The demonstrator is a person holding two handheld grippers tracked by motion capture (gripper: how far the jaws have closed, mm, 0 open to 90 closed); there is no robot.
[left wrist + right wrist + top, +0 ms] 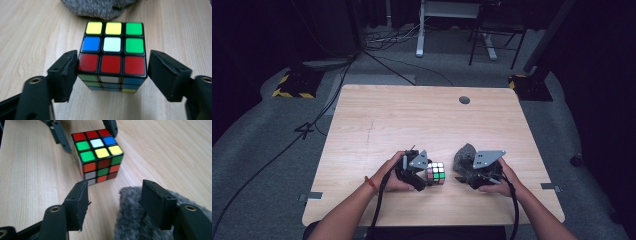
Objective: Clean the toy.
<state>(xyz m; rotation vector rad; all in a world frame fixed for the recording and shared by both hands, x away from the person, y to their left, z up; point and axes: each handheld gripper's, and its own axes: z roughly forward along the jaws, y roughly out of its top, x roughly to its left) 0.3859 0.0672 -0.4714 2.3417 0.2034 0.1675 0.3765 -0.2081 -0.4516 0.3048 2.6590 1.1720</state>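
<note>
Both the left gripper (424, 175) and the right gripper (463, 176) hold their jaws apart.

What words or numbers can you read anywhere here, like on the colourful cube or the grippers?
There are none to read.
Puzzle cube: plain coloured stickers, no letters or numbers.
Left gripper and right gripper: black jaws without any label.
Grey furry thing: no tag showing.
Table: bare wood, no print.
Yellow and black striped blocks on the floor: stripes only, no words.

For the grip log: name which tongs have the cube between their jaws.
The left tongs: the cube sits between their jaws, with a slim gap at one jaw. The right tongs stand open at the grey furry thing instead.
</note>
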